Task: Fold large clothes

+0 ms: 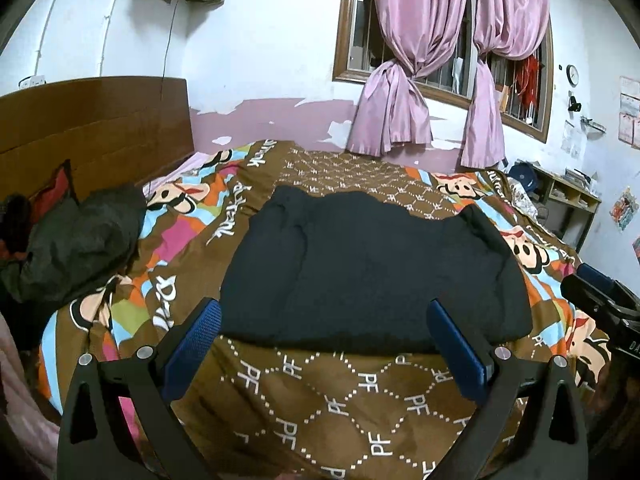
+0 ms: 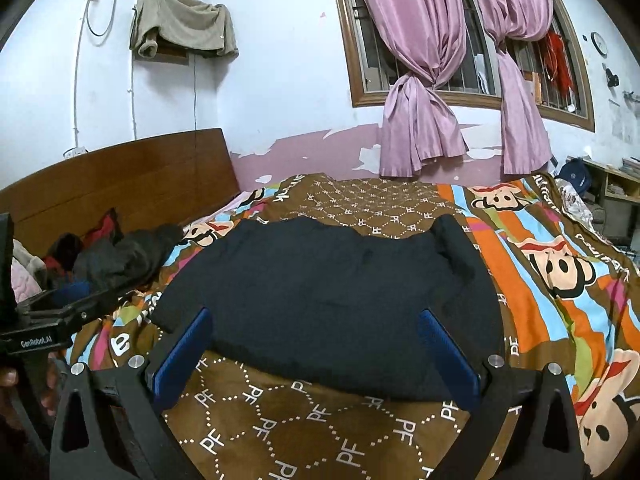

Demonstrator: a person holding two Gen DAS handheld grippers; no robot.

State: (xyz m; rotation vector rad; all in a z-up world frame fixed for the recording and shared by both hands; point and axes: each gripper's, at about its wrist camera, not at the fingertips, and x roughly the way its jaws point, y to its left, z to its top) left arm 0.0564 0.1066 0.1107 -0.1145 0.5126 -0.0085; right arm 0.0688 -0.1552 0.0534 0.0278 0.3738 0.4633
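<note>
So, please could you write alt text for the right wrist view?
A dark navy garment lies spread flat on a brown patterned bedspread, framed by the open blue-padded right tool. Behind are a wooden headboard and knotted pink curtains.

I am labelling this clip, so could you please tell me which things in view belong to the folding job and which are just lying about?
Belongs to the job:
black garment, spread on the bedspread
left gripper, open
right gripper, open

Lying about:
dark clothes heap by the headboard
pink curtains
beige cloth on the wall
</note>
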